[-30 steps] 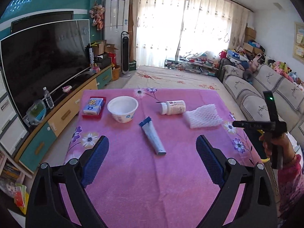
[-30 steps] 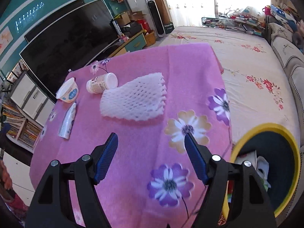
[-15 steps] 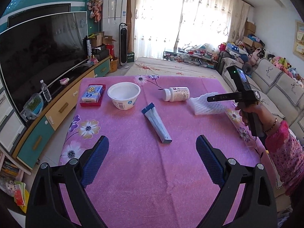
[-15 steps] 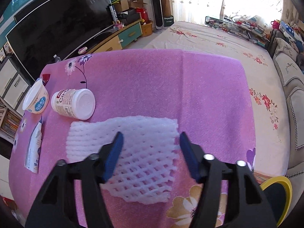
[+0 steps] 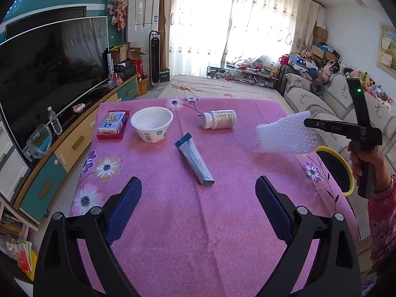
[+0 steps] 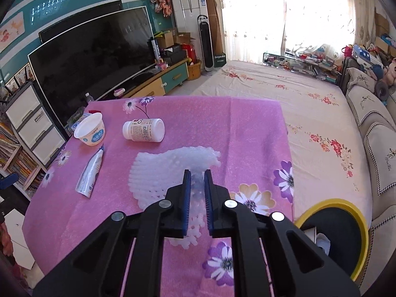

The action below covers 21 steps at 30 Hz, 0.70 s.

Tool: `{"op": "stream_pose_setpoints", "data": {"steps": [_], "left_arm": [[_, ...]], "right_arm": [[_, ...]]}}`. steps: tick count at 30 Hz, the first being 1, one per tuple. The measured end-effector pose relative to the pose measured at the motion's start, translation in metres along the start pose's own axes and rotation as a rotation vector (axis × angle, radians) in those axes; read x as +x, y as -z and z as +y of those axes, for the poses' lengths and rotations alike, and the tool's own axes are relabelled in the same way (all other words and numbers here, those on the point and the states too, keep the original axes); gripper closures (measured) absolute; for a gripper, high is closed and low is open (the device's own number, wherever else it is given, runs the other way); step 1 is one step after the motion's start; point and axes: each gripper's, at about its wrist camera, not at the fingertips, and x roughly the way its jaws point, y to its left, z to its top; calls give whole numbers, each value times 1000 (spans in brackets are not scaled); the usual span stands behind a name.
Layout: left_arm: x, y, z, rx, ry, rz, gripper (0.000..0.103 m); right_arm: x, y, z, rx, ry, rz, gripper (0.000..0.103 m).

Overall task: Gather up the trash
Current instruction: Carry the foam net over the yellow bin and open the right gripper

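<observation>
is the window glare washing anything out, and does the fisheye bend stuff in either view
Left wrist view: the curtained window is blown out white, though the table stays well exposed; the TV edge bows. Right wrist view: the same window is overexposed, the foam net in the right gripper looks pale and low in contrast, and dark corners vignette the frame.

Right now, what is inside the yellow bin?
The yellow bin holds some white paper-like scraps near its rim. The right gripper covers the rest of its dark inside.

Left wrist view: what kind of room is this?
Most likely a home living room: a large TV on a low cabinet, a sofa piled with plush toys, and a curtained window.
</observation>
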Motion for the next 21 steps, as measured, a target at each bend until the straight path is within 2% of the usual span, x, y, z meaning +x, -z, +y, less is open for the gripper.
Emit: {"op": "stream_pose_setpoints", "data": {"steps": [6, 12, 16, 21], "left_arm": [[0, 1, -11, 19, 12, 1, 10], [0, 3, -26, 33, 35, -1, 10], [1, 4, -34, 42, 40, -1, 10], [0, 1, -42, 61, 42, -4, 10]], "right_arm": [[-70, 31, -19, 42, 66, -107, 93], [-121, 60, -62, 101, 260, -169, 93], [-127, 79, -102, 175, 352, -138, 93], [-106, 99, -148, 268, 423, -86, 92]]}}
